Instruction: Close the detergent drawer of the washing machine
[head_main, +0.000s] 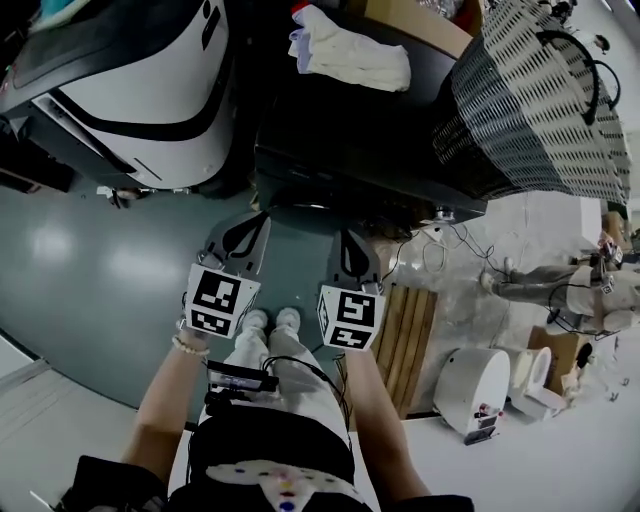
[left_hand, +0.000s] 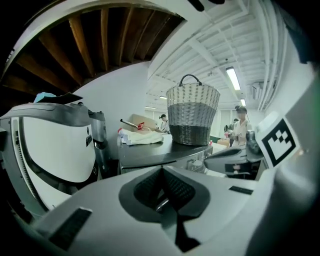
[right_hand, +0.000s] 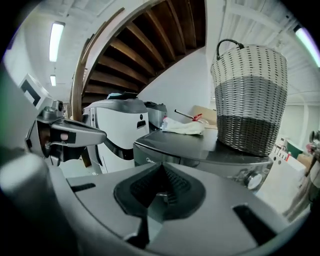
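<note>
Both claws are pressed together with nothing between them. The left gripper (left_hand: 162, 174) and right gripper (right_hand: 160, 170) are side by side, near me and clear of the washer (right_hand: 200, 146). The drawer (right_hand: 156, 159) is at the left end of the washer's front panel and looks flush with it. A basket (right_hand: 250, 100) stands on the right of the lid and a cloth (right_hand: 183, 127) lies at the far left. A white machine (head_main: 150, 90) stands to the left of the washer.
</note>
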